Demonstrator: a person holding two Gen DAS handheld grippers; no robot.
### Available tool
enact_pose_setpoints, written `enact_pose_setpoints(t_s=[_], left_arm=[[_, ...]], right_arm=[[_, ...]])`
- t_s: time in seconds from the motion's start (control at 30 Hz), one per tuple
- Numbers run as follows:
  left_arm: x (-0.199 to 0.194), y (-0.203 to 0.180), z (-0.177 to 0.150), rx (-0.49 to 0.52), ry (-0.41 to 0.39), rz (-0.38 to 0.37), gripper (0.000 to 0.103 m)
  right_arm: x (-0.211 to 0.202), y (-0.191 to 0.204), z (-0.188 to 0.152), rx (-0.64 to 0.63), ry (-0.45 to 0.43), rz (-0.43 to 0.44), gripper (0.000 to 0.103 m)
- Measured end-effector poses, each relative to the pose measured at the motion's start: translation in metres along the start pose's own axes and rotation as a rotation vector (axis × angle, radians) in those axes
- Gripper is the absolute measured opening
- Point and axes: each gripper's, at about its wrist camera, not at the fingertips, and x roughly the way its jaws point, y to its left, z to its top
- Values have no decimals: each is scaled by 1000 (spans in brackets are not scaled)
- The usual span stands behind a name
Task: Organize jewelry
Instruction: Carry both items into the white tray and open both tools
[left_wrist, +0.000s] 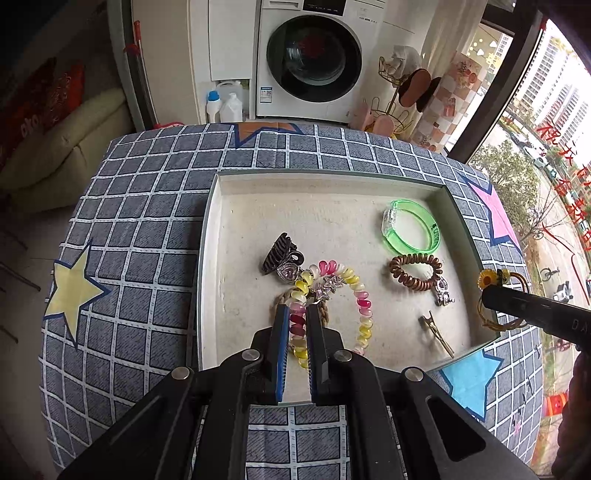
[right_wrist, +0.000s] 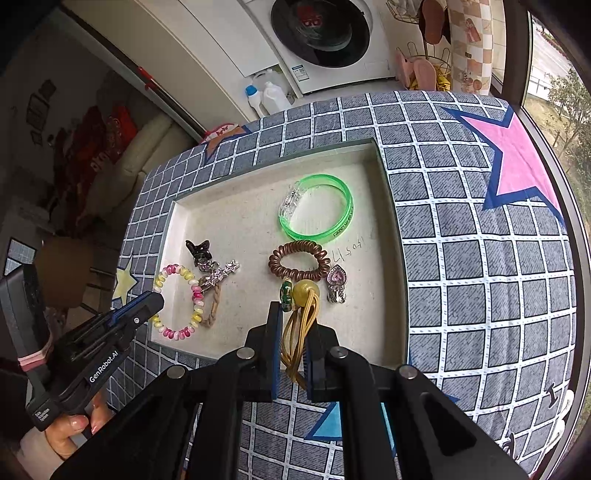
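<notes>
A white tray (left_wrist: 229, 221) lies on the checked cloth and holds jewelry. My left gripper (left_wrist: 297, 312) is shut on the pink-and-yellow spiral band (left_wrist: 364, 306), gripping its left side over a braided tie. It also shows in the right wrist view (right_wrist: 155, 295). My right gripper (right_wrist: 293, 314) is shut on a yellow hair tie with beads (right_wrist: 301, 321) and holds it above the tray's near edge. That tie shows at the tray's right edge in the left wrist view (left_wrist: 493, 278). The tray also holds a green bangle (left_wrist: 412, 230), a brown spiral band (left_wrist: 415, 271) and a dark claw clip (left_wrist: 280, 253).
A heart charm (right_wrist: 337, 282), a star clip (right_wrist: 221, 273) and a metal clip (left_wrist: 437, 332) lie in the tray (right_wrist: 388, 229). The table with checked cloth (left_wrist: 140, 221) ends near a window on the right. A washing machine (left_wrist: 314, 59) stands behind.
</notes>
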Motion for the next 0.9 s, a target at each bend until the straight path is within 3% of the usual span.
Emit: enact_pose_setpoints(t_s=[0.43, 0.9], left_arm=[[32, -2, 7, 30, 31, 69, 22], [48, -5, 5, 63, 73, 118, 22]], right_arm=[[43, -10, 17, -31, 57, -43, 10], [62, -16, 16, -60, 92, -76, 12]])
